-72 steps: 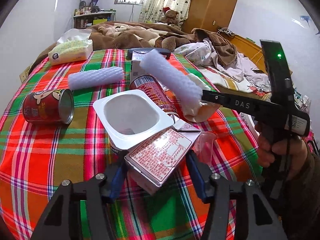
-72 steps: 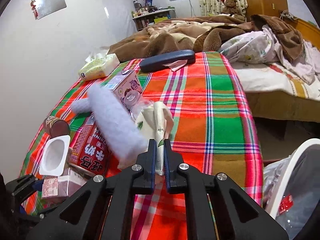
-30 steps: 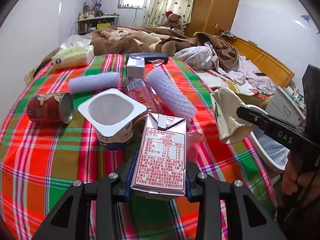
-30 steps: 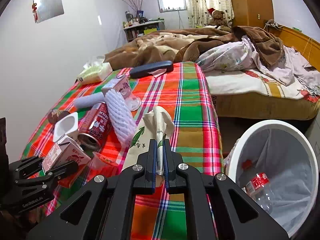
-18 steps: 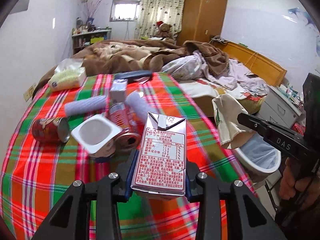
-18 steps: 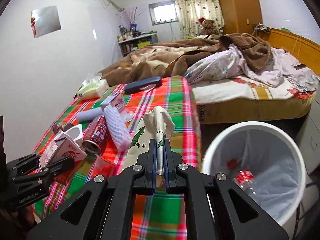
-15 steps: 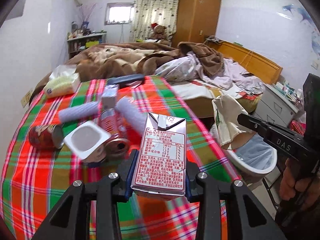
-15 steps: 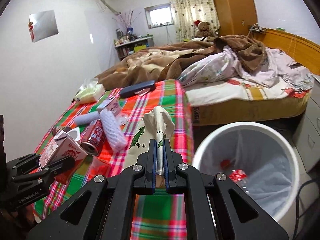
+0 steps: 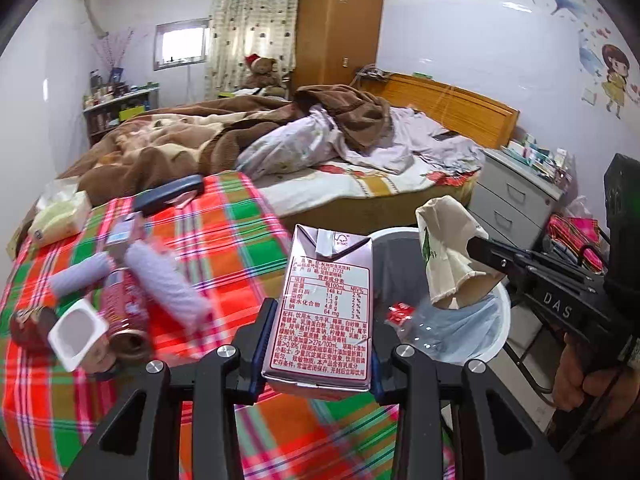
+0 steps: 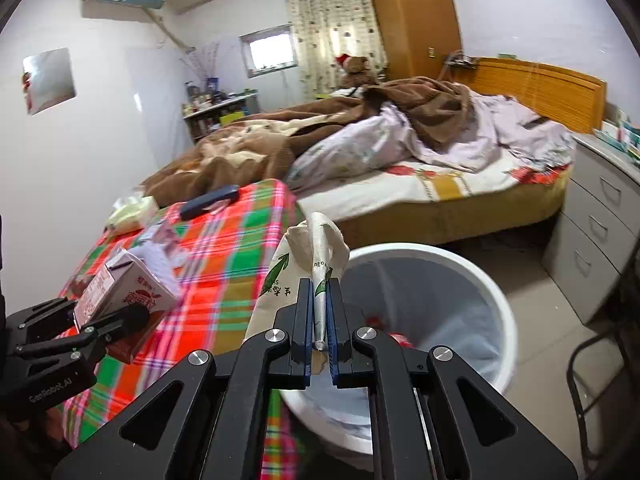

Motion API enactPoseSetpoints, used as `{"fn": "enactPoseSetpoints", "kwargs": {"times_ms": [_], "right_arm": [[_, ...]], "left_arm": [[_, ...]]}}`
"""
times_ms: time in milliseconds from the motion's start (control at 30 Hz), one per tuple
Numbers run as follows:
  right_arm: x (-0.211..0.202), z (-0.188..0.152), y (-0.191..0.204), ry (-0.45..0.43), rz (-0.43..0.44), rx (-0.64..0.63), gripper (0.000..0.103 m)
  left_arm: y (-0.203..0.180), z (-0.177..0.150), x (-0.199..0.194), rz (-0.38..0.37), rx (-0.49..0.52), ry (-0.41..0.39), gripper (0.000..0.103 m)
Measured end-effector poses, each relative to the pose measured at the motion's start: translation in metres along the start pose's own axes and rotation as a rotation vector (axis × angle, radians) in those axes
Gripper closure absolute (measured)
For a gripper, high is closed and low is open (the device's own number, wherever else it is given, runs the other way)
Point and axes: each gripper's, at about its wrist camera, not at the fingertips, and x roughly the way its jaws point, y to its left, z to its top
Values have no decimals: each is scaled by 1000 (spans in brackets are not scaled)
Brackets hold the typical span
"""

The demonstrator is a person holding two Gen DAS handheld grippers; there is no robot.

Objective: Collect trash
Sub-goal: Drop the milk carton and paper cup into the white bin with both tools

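My left gripper (image 9: 320, 344) is shut on a pink milk carton (image 9: 324, 304) and holds it above the table's right edge, next to the white trash bin (image 9: 498, 340). My right gripper (image 10: 319, 316) is shut on a crumpled paper cup (image 10: 308, 264) and holds it over the bin's (image 10: 496, 308) left rim. The cup also shows in the left wrist view (image 9: 444, 252), hanging above the bin. The carton shows in the right wrist view (image 10: 124, 296) at the left. A crushed plastic bottle with a red label (image 9: 400, 312) lies inside the bin.
On the plaid tablecloth (image 9: 224, 240) lie a red can (image 9: 124, 312), a white yogurt cup (image 9: 76, 332), two foam sleeves (image 9: 164, 280), a small carton (image 9: 120, 232), a tissue pack (image 9: 60, 216) and a dark case (image 9: 168, 196). A bed (image 10: 400, 152) and grey drawers (image 10: 592, 232) stand beyond the bin.
Both grippers lifted their items off the table and swung right. The bin has come into view, with the cup now above it and the carton beside it.
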Motion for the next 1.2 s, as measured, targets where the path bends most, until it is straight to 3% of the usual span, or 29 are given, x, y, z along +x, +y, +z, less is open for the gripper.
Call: {"fn": "enactPoseSetpoints", "kwargs": {"times_ms": [300,833,867,933,967,1000,1100,1200], "right_arm": [[3,-9,-36,23,-115,39,97],[30,-27,-75,156,-189,79,96],[31,-27,-77,160,-184,82,96],[31,-27,-78,167,-183,86,95],[31,-28,-78,168,-186,87,95],[30,-28,-78,167,-185,87,92],[29,-28,-78,158,-180,94,70],[26,-27,-75,146,-171,94,66]], "left_arm": [[-45,11,36,-64,77,32,64],[-84,10,96,-140,114,132,64],[-84,10,97,-141,115,132,62],[-84,10,97,-146,119,129,44],[-84,9,97,-144,117,128,42],[-84,9,96,-146,117,128,42],[-82,9,95,-137,111,125,42],[-78,9,90,-122,103,116,42]]}}
